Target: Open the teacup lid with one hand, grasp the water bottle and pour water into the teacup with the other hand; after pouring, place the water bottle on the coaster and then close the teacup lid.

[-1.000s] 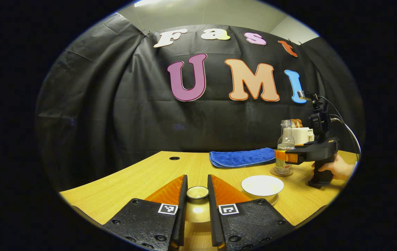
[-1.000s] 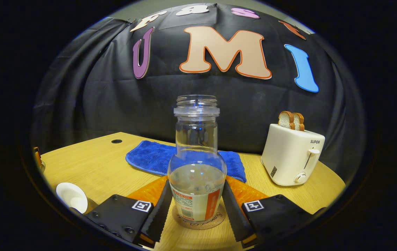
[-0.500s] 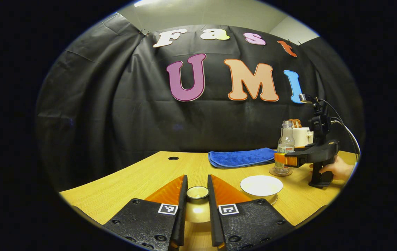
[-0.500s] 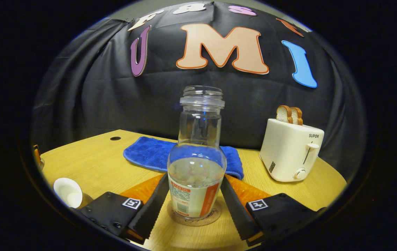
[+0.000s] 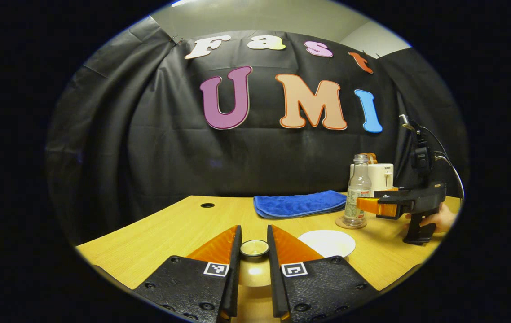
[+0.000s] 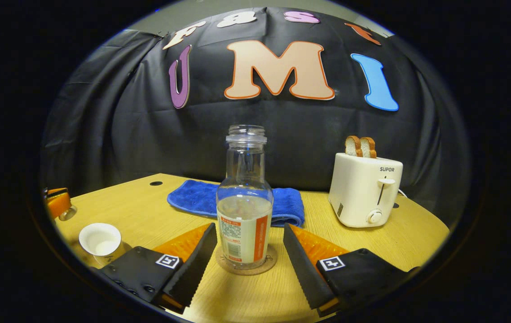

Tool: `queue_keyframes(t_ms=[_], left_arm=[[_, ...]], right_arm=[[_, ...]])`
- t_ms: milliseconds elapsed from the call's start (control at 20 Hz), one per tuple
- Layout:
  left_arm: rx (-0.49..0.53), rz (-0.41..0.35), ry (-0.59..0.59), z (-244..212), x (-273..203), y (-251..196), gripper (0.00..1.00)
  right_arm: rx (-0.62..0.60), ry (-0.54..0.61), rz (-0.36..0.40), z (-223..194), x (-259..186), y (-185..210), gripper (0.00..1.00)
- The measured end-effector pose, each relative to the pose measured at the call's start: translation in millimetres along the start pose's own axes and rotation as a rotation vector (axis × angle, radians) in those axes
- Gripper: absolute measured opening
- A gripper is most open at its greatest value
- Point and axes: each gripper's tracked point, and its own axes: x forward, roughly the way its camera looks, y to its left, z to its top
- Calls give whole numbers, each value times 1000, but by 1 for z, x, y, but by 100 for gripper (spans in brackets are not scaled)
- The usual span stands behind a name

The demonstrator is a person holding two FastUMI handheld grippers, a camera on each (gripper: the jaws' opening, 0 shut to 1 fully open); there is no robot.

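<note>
Your left gripper pinches the lid | cup at 2 o'clock | right gripper wide, bottle on coaster

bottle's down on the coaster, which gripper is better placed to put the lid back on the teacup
Left. The left gripper is shut on the teacup lid, with the open teacup just beside it. The right gripper is open, its fingers apart from the water bottle on the coaster.

Cloth-walled recording booth (toaster, wooden table)
</note>
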Motion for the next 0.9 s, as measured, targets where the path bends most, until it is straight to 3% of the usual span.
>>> queue_keyframes(t_ms=[150,200,500,600,650,700,850,900], left_arm=[[-4,-85,1,-3,8,-21,28],[-6,-115,-1,-2,12,-30,28],[-6,-291,-3,-2,23,-72,28],[-7,-327,-2,-2,24,-80,28],[-4,-342,2,-3,25,-85,28],[4,-354,17,-6,27,-89,28],[28,-384,53,-12,28,-96,28],[34,-395,62,-13,28,-99,28]], right_arm=[[21,-35,11,3,-21,-2,100],[30,-50,16,4,-28,-3,96],[43,-141,46,13,-63,-6,95],[45,-153,56,14,-73,-6,96],[44,-153,67,12,-77,-5,87],[45,-157,69,14,-80,-5,96],[45,-155,76,12,-91,-4,96],[45,-155,77,12,-94,-4,87]])
